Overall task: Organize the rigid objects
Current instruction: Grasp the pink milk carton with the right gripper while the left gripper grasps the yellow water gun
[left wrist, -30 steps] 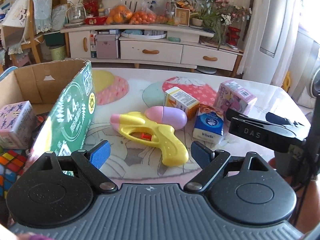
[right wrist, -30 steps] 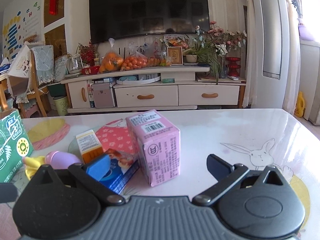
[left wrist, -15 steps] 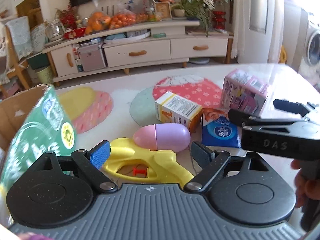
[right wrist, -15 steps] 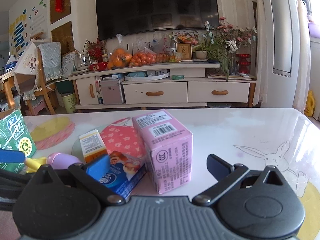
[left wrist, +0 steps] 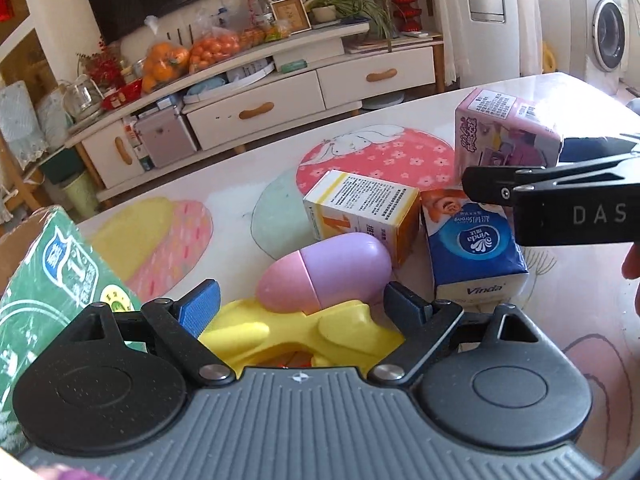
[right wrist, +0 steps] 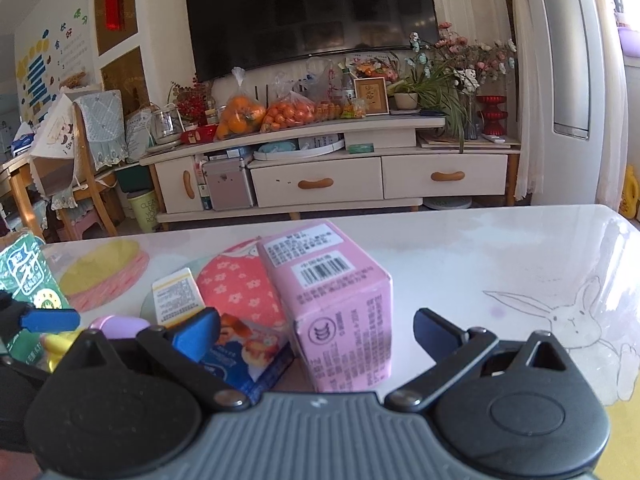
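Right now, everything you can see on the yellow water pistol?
The yellow water pistol looks like glossy moulded plastic, lying on its side on the table. A pink and lilac capsule-shaped tank sits on top, and a bit of red shows below the body. It lies between the fingers of the open left gripper, whose body hides its lower part; contact cannot be told.

At three o'clock in the left wrist view, the black plastic right gripper [left wrist: 520,188] carries white letters "DAS". Just below it, the blue-and-white tissue packet [left wrist: 478,248] reads "Vinda" on its white end. Other print is too small to read.
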Motion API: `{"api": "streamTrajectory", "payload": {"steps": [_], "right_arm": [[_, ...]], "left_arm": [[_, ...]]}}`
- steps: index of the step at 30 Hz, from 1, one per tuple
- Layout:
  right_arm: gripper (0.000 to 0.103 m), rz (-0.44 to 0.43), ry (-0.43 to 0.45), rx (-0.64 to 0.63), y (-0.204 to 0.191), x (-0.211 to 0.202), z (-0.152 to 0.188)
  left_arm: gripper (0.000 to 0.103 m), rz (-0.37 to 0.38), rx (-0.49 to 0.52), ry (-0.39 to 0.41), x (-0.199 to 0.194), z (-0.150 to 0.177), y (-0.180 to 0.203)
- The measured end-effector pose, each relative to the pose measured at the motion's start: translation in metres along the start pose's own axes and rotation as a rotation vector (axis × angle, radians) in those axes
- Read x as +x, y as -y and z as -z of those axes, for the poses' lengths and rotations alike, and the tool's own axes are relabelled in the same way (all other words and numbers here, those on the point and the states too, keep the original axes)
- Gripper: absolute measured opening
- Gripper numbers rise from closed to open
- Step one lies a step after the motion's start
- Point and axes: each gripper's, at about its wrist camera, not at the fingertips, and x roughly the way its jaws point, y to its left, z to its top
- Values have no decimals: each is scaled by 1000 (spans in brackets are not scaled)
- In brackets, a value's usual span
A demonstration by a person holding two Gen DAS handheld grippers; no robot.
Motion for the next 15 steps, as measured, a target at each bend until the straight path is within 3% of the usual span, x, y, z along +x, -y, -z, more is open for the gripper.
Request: {"api": "streamTrajectory", "payload": {"steps": [5,8,10,15], "right_arm": [[102,-8,-14,-11,-2,6,1],[102,-20,-13,1,0,7,-1],[101,-28,-16,4,1,7,-2],[82,-39,-2,5,2,5,-2]], "left_arm": [[103,15,-37,1,1,2,-1],[89,37,-63,3,-2,2,-3],[89,29,-70,5,-3,2,0],[88,5,-100,-3,-6,4,2]]}}
